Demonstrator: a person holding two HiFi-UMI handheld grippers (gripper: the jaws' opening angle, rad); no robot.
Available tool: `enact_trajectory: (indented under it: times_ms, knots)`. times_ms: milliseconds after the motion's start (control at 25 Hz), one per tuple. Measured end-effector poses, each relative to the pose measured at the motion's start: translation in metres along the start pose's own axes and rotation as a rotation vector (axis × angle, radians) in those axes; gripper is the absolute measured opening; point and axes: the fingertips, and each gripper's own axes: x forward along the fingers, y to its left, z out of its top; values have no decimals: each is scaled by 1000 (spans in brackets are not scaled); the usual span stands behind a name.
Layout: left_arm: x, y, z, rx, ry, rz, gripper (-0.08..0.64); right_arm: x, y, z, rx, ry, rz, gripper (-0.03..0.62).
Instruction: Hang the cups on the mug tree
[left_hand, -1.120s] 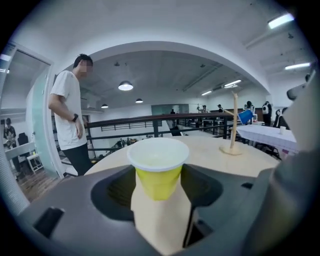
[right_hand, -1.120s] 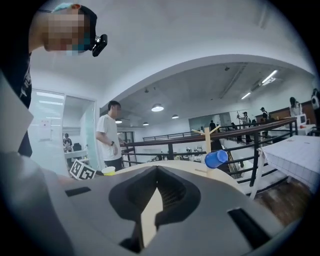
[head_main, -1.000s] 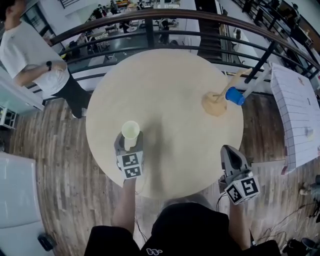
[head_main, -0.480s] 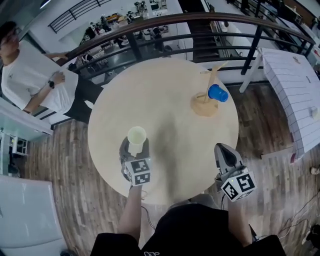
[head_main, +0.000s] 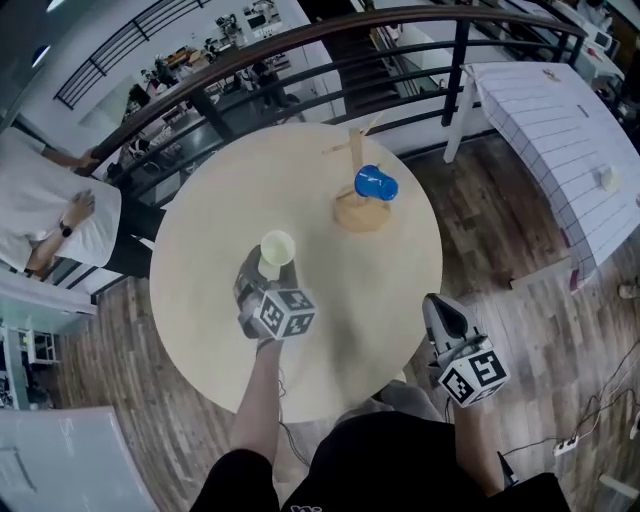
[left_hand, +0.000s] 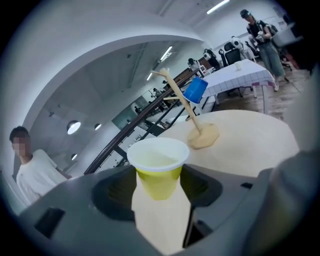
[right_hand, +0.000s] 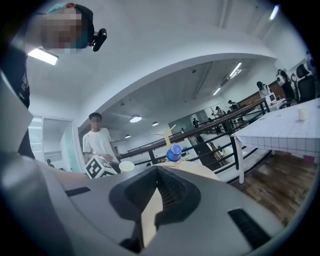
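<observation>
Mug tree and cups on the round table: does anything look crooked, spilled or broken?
Nothing stands out. The mug tree stands on the round table with a blue cup hung on a peg. The left gripper holds the yellow cup upright; no spill shows.

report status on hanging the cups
Left gripper shut on yellow plastic cup. Right gripper shut, empty. Blue plastic cup already on wooden mug tree. Nothing in the way.
</observation>
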Motion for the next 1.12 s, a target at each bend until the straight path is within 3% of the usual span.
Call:
enact_trajectory:
  times_ms: [160,360,640,880,1120]
  knots:
    - [43,-23,12,68,58,-35,274,-15,-12,-2,38,1,-11,9]
    - [79,-39,27,196,141,-26,270,-30,-31,-7,57,10,-34,9]
    - [116,-62,68,442,261,4,270,-46,-61,-15,102,31,-67,9]
    - [116,-79,114,597,236,43,268,-59,-76,-23,150,50,-108,9]
    - [146,-102,116,808,256,80,268,-54,-82,-37,174,59,-107,9]
